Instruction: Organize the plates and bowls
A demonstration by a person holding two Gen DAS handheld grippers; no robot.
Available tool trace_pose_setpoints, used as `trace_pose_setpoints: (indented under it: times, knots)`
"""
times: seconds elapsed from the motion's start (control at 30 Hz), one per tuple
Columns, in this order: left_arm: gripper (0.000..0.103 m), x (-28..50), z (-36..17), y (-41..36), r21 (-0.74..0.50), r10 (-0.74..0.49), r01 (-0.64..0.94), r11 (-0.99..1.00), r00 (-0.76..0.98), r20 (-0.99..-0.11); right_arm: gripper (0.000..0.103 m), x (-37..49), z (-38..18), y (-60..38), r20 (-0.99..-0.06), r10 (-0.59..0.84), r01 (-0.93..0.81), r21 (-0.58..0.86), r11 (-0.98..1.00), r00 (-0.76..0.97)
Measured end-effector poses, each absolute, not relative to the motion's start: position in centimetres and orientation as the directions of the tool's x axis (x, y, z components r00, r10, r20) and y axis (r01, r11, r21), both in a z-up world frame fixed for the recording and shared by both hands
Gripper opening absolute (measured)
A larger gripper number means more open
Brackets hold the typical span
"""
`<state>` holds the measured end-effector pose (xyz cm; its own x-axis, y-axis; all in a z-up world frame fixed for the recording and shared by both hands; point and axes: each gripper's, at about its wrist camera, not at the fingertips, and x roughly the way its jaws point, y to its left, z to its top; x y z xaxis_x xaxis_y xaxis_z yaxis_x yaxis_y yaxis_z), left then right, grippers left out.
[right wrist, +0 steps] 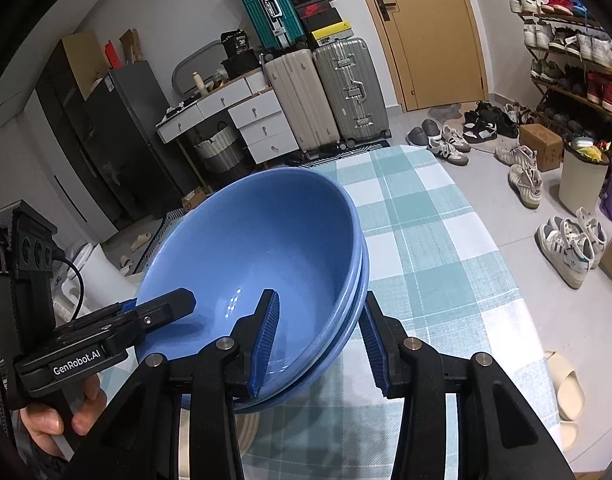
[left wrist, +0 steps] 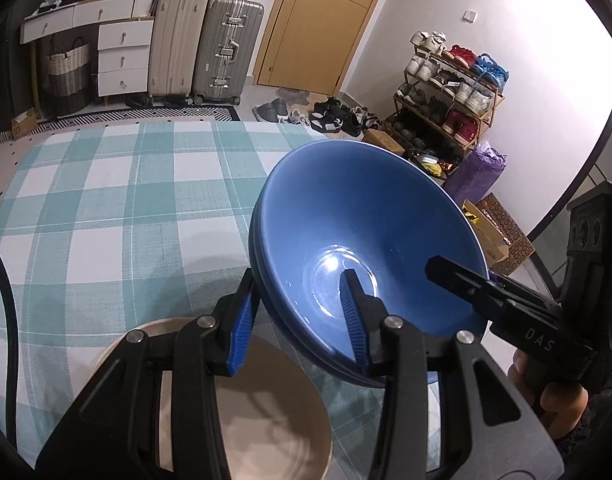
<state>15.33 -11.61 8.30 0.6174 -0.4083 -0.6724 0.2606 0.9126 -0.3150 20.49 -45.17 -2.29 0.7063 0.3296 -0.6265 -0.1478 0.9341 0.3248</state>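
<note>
A nested stack of blue bowls (left wrist: 358,240) hangs tilted above the checked table, held from both sides. My left gripper (left wrist: 298,320) is shut on the stack's left rim, with one blue pad (left wrist: 352,316) inside the top bowl and the other outside. My right gripper (right wrist: 320,336) is shut on the opposite rim in the same way. Each gripper shows in the other's view: the right gripper (left wrist: 466,284) and the left gripper (right wrist: 166,308), each in a hand. A beige plate (left wrist: 266,420) lies on the table under the bowls (right wrist: 258,248).
The table (left wrist: 106,200) wears a teal and white checked cloth (right wrist: 426,240). Beyond its far edge stand suitcases (left wrist: 226,48), a white drawer unit (left wrist: 122,56) and a door (left wrist: 322,20). A shoe rack (left wrist: 446,92) and loose shoes (right wrist: 566,248) fill the floor to the right.
</note>
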Motion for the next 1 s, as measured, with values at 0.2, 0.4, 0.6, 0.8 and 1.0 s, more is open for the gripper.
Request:
trace_pose_setpoints:
  times: [0.2, 0.4, 0.6, 0.8, 1.0]
  knots:
    - [0.038, 13.0, 10.0, -10.6, -0.305, -0.394, 0.252, 0.919, 0.637, -0.662, 0.042, 19.5, -1.3, -44.0, -0.619, 0.341, -0.175, 0.314, 0.933, 0.708]
    - [0.038, 10.5, 11.8, -9.4, -0.297, -0.382, 0.243, 0.923, 0.662, -0.645, 0.042, 18.2, -0.1, -42.8, -0.608, 0.352, -0.203, 0.301, 0.932, 0.712]
    - [0.038, 7.7, 13.2, -8.2, -0.287, -0.365, 0.231, 0.93, 0.676, -0.64, 0.042, 17.1, 0.7, -41.5, -0.599, 0.362, -0.229, 0.288, 0.93, 0.714]
    - [0.038, 5.1, 14.1, -6.9, -0.277, -0.341, 0.207, 0.938, 0.687, -0.642, 0.042, 16.2, 0.9, -39.8, -0.598, 0.38, -0.258, 0.282, 0.924, 0.706]
    - [0.038, 3.7, 14.4, -5.5, -0.262, -0.312, 0.182, 0.948, 0.697, -0.645, 0.042, 15.9, 0.6, -38.2, -0.601, 0.401, -0.283, 0.285, 0.916, 0.692]
